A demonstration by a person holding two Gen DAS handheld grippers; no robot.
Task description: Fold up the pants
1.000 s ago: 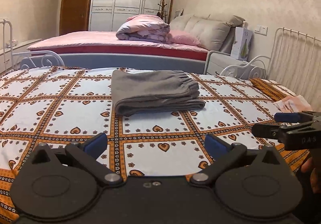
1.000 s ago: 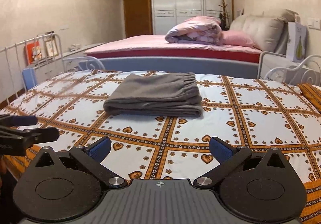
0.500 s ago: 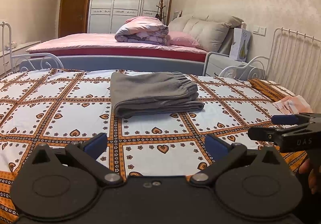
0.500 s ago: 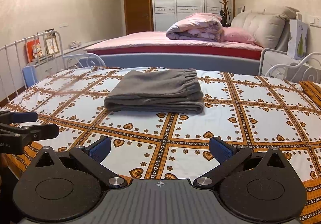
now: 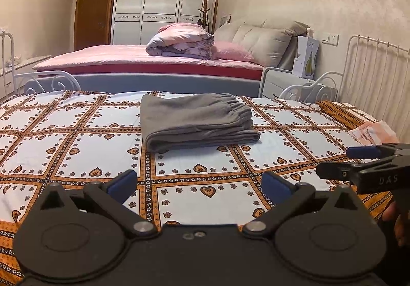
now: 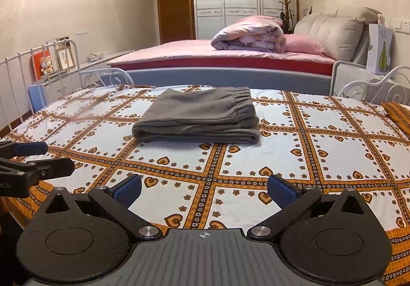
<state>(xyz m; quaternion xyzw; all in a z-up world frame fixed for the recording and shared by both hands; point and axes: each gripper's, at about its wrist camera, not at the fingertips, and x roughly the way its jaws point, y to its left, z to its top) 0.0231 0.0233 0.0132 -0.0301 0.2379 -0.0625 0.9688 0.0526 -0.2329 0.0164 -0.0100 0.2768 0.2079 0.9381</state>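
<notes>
Grey pants lie folded into a compact stack on the heart-patterned bedspread, elastic waistband to the right; they also show in the right wrist view. My left gripper is open and empty, held near the bed's front edge, well short of the pants. My right gripper is open and empty, likewise back from the pants. Each gripper shows side-on in the other's view: the right gripper at the right edge, the left gripper at the left edge.
White metal bed rails stand at the right and at the left. A pink bed with a rolled quilt lies beyond. Pink paper rests at the bedspread's right edge. A white box sits on a nightstand.
Both grippers have drawn slightly back and tilted up from the bed; the folded pants have not moved. Both stay open.
</notes>
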